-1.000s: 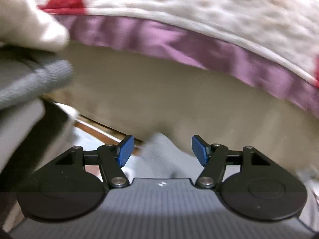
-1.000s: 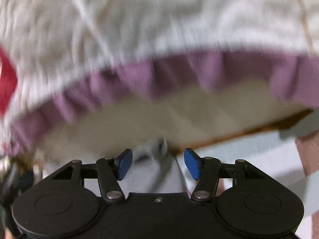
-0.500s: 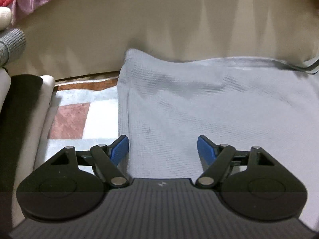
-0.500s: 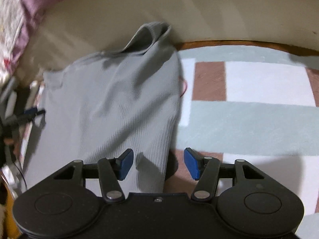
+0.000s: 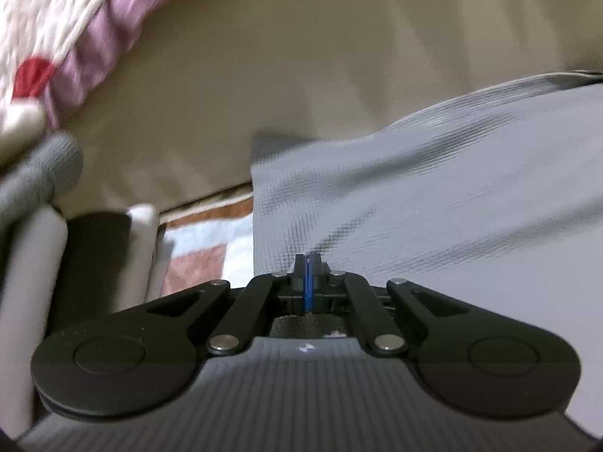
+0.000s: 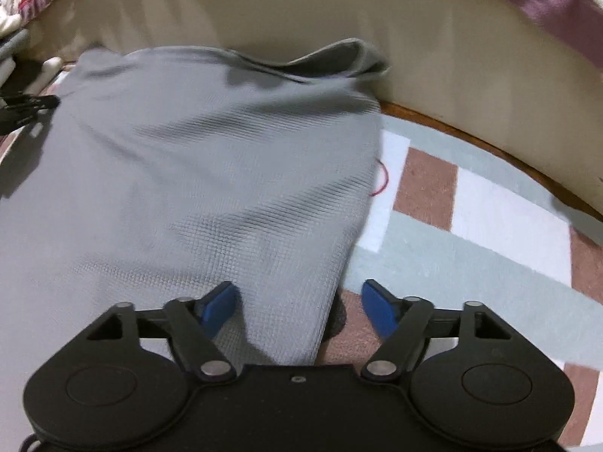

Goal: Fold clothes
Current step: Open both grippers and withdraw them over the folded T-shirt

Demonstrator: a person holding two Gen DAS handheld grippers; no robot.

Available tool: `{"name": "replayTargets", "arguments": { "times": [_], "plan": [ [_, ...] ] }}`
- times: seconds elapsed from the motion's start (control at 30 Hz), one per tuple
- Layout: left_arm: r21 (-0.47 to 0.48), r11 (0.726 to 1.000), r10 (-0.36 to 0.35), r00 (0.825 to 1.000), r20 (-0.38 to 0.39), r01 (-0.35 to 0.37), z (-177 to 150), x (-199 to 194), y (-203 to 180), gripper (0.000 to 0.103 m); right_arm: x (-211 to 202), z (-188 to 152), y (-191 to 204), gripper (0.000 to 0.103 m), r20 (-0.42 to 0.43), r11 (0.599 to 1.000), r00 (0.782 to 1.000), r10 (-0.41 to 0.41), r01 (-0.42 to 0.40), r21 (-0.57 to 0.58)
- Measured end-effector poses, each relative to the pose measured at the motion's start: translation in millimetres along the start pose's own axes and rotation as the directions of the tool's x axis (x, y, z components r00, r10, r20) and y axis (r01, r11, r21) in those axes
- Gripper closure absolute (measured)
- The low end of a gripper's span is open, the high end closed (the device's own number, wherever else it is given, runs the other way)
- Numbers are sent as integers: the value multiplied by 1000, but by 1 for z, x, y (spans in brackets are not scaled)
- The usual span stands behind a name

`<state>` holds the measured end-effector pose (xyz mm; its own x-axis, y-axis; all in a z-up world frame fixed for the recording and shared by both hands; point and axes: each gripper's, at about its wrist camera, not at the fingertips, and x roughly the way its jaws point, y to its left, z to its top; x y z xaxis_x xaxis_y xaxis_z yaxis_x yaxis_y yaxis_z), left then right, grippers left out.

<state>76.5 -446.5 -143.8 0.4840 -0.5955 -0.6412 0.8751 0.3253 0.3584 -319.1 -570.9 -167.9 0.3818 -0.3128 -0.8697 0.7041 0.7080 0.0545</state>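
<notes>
A grey waffle-knit garment (image 6: 188, 169) lies spread flat on a patterned rug, its far end bunched against the bed base. In the left wrist view my left gripper (image 5: 308, 263) is shut on the near left edge of the grey garment (image 5: 452, 207), and creases fan out from its blue pads. My right gripper (image 6: 297, 295) is open, low over the garment's near right edge. The cloth's edge runs between the two blue fingers (image 6: 222, 307). The left gripper's black tip (image 6: 26, 107) shows at the far left of the right wrist view.
A rug (image 6: 471, 256) of pale green, white and brown blocks covers the floor. The beige bed base (image 6: 452, 56) rises just behind the garment, with a purple-trimmed quilt (image 5: 94, 37) hanging above. Folded clothes (image 5: 37, 177) are stacked at the left. A red thread (image 6: 382, 180) lies beside the garment.
Both grippers dropped from facing the quilt down to the garment. The left gripper has gone from open to shut on the garment's edge. The right gripper stays open and has come closer.
</notes>
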Motion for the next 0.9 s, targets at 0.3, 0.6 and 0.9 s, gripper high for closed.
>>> {"name": "replayTargets", "arguments": {
  "times": [0.3, 0.6, 0.9],
  "plan": [
    [-223, 971, -88, 996, 17, 89, -5, -27, 35, 48, -9, -12, -14, 20, 37, 999, 999, -37, 35, 40],
    [-277, 960, -65, 991, -117, 30, -64, -90, 59, 37, -20, -11, -35, 45, 58, 985, 985, -161, 156, 80],
    [-383, 924, -61, 977, -204, -22, -111, -157, 92, 34, -42, -5, -12, 42, 112, 923, 920, -376, 360, 135]
  ]
}}
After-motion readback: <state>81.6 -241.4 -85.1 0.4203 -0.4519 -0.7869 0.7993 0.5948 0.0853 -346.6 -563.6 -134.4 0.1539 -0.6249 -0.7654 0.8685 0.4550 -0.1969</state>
